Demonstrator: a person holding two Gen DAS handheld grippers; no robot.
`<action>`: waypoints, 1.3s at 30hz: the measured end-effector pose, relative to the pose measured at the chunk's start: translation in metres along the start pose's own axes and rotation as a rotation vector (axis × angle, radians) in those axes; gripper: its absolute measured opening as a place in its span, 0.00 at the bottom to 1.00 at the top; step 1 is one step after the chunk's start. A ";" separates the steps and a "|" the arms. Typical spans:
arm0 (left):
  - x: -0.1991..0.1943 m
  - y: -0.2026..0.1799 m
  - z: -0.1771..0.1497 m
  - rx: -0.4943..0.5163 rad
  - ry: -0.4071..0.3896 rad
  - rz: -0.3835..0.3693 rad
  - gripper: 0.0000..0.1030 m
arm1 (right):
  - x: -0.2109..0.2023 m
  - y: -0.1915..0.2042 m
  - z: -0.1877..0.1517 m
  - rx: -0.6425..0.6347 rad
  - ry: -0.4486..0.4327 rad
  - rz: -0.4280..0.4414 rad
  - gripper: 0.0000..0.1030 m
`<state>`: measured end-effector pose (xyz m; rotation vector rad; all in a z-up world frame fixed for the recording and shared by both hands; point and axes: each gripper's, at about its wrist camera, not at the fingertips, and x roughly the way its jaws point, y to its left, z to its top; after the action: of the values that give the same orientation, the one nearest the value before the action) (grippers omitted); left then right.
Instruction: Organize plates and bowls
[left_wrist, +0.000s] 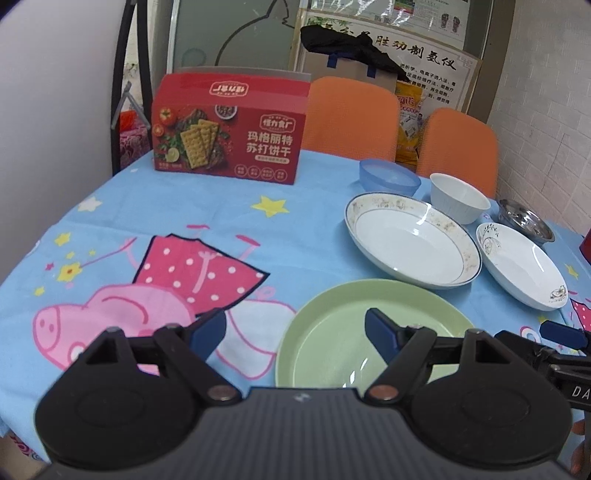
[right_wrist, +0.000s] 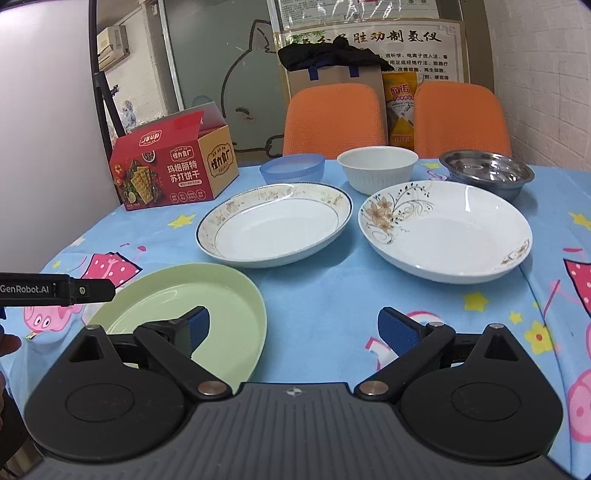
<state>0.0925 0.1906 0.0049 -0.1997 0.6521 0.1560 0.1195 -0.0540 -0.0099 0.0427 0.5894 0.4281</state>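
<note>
A green plate (left_wrist: 343, 332) (right_wrist: 207, 302) lies at the table's near edge. Behind it lie a gold-rimmed white plate (left_wrist: 413, 243) (right_wrist: 273, 229) and a flower-patterned white plate (left_wrist: 521, 269) (right_wrist: 447, 232). Further back stand a blue plastic bowl (left_wrist: 389, 177) (right_wrist: 291, 168), a white ribbed bowl (left_wrist: 460, 197) (right_wrist: 376, 168) and a steel bowl (left_wrist: 524, 221) (right_wrist: 487, 173). My left gripper (left_wrist: 295, 334) is open and empty, its right finger over the green plate's left part. My right gripper (right_wrist: 295, 328) is open and empty, its left finger over the green plate's right part.
A red cracker box (left_wrist: 229, 129) (right_wrist: 173, 170) stands at the back left of the table with its blue cartoon cloth (left_wrist: 147, 229) (right_wrist: 325, 295). Two orange chairs (left_wrist: 351, 114) (right_wrist: 461, 118) stand behind the table. A wall is on the right.
</note>
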 end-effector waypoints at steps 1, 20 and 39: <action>0.002 -0.001 0.005 0.003 -0.005 -0.009 0.75 | 0.002 -0.001 0.005 -0.007 -0.007 0.001 1.00; 0.120 -0.008 0.087 -0.005 0.108 -0.062 0.76 | 0.148 -0.015 0.086 -0.179 0.106 -0.011 1.00; 0.148 -0.019 0.084 0.017 0.147 -0.088 0.76 | 0.157 -0.010 0.078 -0.144 0.125 0.037 1.00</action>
<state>0.2619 0.2036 -0.0188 -0.2248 0.7890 0.0512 0.2830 0.0069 -0.0296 -0.1119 0.6802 0.5104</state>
